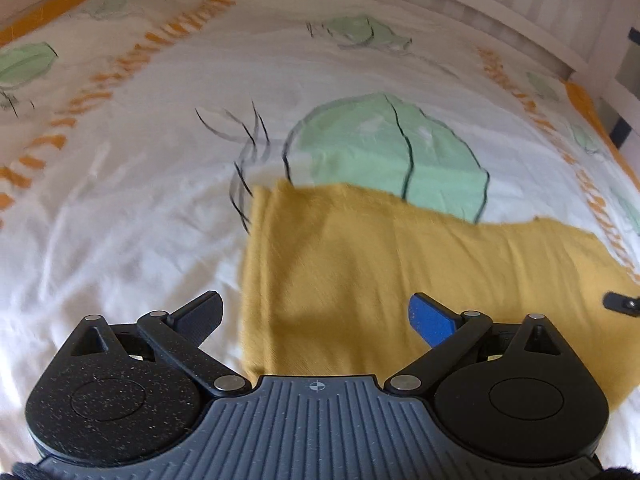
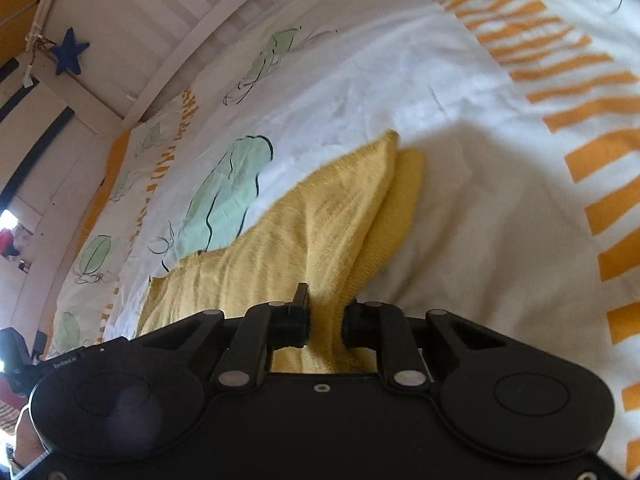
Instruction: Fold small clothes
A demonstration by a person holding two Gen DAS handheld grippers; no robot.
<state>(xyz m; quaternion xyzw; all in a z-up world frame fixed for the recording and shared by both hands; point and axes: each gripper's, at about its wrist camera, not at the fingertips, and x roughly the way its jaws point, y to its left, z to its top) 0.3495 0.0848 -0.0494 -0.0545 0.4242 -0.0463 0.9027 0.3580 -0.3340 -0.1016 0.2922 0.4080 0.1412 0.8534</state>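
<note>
Mustard cloth (image 1: 360, 272): lower right of left view, on white bedspread (image 1: 120, 208); long axis left-right, probably
left gripper (image 1: 316, 316): jaws wide, empty
right gripper (image 2: 326, 316): pinching cloth's bunched end, tip toward upper frame

Soft daylight, motion blur throughout, strong fisheye bending at the edges.

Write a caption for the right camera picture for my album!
Right tongs pinching a yellow cloth and lifting its edge off the leafy bedsheet.
</note>
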